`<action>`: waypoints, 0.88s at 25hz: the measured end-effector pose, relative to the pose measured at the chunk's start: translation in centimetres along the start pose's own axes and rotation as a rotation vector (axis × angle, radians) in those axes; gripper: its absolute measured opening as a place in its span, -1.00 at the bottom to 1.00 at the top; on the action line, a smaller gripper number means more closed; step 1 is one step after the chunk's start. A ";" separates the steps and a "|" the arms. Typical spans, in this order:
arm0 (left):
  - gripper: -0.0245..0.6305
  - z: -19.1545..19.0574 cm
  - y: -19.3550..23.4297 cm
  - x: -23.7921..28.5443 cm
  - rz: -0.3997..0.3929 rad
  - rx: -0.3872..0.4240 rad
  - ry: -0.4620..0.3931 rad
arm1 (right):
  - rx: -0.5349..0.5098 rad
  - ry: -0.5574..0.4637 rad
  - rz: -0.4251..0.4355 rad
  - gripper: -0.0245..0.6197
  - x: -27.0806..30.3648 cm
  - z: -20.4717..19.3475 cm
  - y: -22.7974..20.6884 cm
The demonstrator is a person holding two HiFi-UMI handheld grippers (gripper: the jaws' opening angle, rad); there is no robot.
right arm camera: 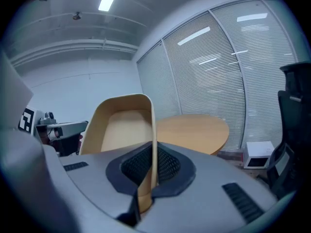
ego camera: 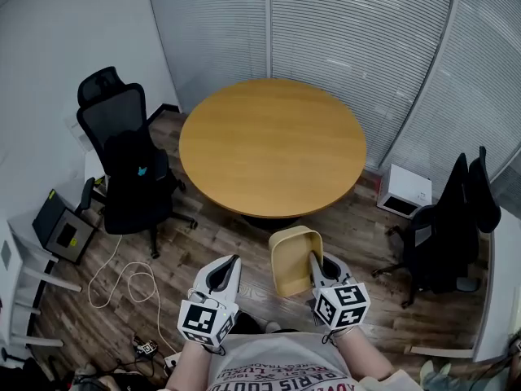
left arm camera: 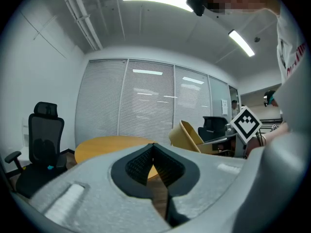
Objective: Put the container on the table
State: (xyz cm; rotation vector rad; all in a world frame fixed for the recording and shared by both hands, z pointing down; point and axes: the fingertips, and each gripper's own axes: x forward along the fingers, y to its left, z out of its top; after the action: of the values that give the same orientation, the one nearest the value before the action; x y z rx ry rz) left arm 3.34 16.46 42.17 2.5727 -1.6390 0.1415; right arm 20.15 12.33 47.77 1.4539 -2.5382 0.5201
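A tan plastic container (ego camera: 291, 259) hangs in the air in front of me, short of the round wooden table (ego camera: 272, 143). My right gripper (ego camera: 316, 261) is shut on its right wall; in the right gripper view the thin wall of the container (right arm camera: 124, 130) runs between the pads. My left gripper (ego camera: 225, 274) is beside it on the left, shut and empty, its pads meeting in the left gripper view. From there the container (left arm camera: 189, 136) shows at the right and the table (left arm camera: 109, 144) lies ahead.
A black office chair (ego camera: 126, 165) stands left of the table, another dark chair (ego camera: 452, 226) at the right. A white box (ego camera: 404, 190) sits on the floor by the blinds. A white cable (ego camera: 122, 279) loops on the wooden floor at the left, near a small cabinet (ego camera: 61, 226).
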 end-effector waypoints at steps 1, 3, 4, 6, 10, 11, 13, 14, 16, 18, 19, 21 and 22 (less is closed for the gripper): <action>-0.91 -0.1 0.6 0.5 0.009 -0.008 0.004 | 0.007 0.005 -0.001 -0.89 0.6 0.0 -0.4; -0.91 -0.2 1.9 1.4 0.018 -0.022 0.014 | 0.016 0.017 -0.004 -0.89 1.8 0.1 -0.8; -0.91 -0.3 2.5 2.0 0.018 -0.026 0.019 | 0.018 0.022 -0.007 -0.89 2.5 0.1 -1.0; -0.91 -0.5 3.8 3.4 0.011 -0.034 0.023 | 0.021 0.025 -0.020 -0.89 3.9 0.4 -1.5; -0.91 0.1 6.6 7.0 -0.040 -0.029 0.011 | 0.027 0.010 -0.064 -0.89 7.6 1.9 -2.4; -0.91 0.3 7.4 8.1 -0.056 -0.022 0.008 | 0.029 0.004 -0.079 -0.89 8.7 2.4 -2.7; -0.91 0.8 9.4 10.4 -0.084 -0.011 0.003 | 0.036 -0.002 -0.110 -0.89 11.0 3.4 -3.2; -0.91 1.1 10.6 11.5 -0.096 -0.010 0.001 | 0.041 -0.002 -0.123 -0.89 12.3 3.9 -3.4; -0.91 1.7 12.9 13.7 -0.121 -0.015 -0.004 | 0.044 0.002 -0.145 -0.89 14.9 4.9 -3.6; -0.91 2.2 15.5 16.1 -0.146 -0.021 -0.003 | 0.044 0.004 -0.169 -0.89 17.7 6.0 -3.7; -0.91 2.4 16.9 17.4 -0.160 -0.023 -0.001 | 0.047 0.002 -0.183 -0.89 19.1 6.7 -3.7; -0.91 2.9 19.5 19.8 -0.188 -0.021 0.003 | 0.058 -0.001 -0.210 -0.89 22.0 7.9 -3.9; -0.91 3.1 20.7 21.0 -0.201 -0.019 0.003 | 0.063 -0.001 -0.221 -0.89 23.4 8.4 -4.0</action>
State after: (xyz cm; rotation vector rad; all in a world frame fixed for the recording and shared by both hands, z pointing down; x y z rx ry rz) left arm -6.49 -11.46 42.18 2.7009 -1.3635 0.1148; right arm 11.87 -11.42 48.26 1.7296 -2.3414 0.5665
